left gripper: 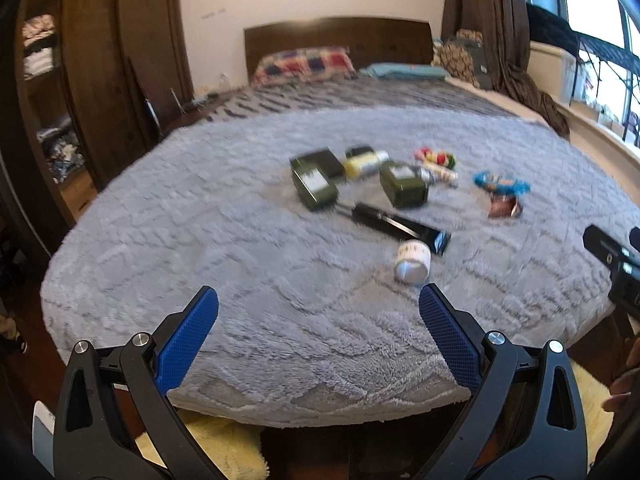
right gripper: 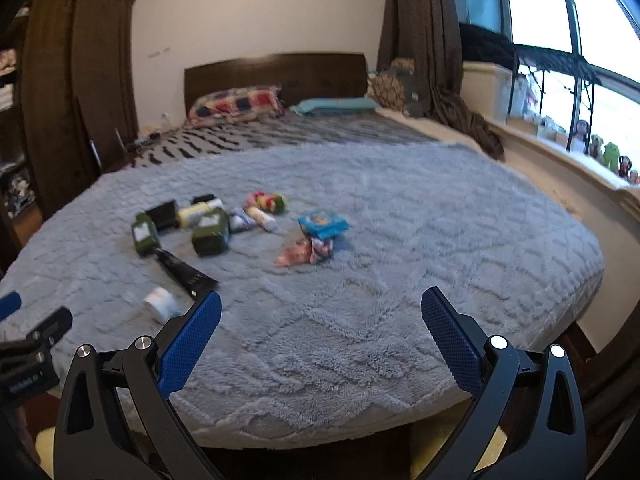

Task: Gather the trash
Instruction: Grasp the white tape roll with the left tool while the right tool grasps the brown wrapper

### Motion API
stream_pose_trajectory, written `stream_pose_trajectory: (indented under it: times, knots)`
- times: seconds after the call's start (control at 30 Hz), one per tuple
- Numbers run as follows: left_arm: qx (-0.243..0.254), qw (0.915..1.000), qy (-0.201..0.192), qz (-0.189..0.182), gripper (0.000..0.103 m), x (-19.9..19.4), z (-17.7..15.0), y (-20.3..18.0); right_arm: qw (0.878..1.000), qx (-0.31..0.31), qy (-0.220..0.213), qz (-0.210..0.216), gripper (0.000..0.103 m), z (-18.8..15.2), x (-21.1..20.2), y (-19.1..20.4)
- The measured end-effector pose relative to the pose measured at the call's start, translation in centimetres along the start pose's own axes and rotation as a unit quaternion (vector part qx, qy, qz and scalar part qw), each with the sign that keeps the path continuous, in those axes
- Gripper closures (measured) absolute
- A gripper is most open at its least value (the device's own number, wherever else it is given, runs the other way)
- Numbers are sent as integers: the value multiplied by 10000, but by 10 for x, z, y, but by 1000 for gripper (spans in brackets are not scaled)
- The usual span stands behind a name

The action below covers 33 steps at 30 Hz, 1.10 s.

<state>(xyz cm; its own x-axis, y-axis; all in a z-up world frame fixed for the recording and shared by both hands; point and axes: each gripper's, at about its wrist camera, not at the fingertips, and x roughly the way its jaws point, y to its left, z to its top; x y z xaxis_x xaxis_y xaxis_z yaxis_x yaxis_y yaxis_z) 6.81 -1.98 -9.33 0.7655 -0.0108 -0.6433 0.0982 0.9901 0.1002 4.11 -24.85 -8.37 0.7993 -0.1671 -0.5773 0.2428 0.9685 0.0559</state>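
Hovering spread and empty at the grey blanket's [left gripper: 280,320] near edge, the left gripper [left gripper: 318,308] is facing a toppled white cup [left gripper: 412,261] just ahead-right; the right gripper [right gripper: 320,312], equally splayed, is trailing farther off.

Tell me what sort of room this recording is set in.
A bedroom, almost certainly: a bed with a dark wooden headboard and pillows, a grey fluffy blanket strewn with small items, and a wooden wardrobe holding folded clothes.
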Motion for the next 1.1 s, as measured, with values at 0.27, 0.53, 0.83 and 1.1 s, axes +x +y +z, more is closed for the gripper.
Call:
stream_pose_trajectory:
  times: [0.27, 0.53, 0.83, 1.1]
  knots:
    - [254, 9981, 249, -495, 8, 48, -3, -18, 9983, 149, 473, 302, 3, 2, 58, -1]
    - [385, 9948, 487, -804, 8, 85, 5, -42, 9974, 120, 658, 276, 3, 13, 115, 3]
    - [191, 9920, 680, -1041, 15, 124, 10, -52, 9963, 28, 824, 239, 34, 26, 166, 10]
    - [245, 9923, 606, -1051, 64, 118, 11, -47, 9975, 81, 698, 103, 85, 22, 155, 0]
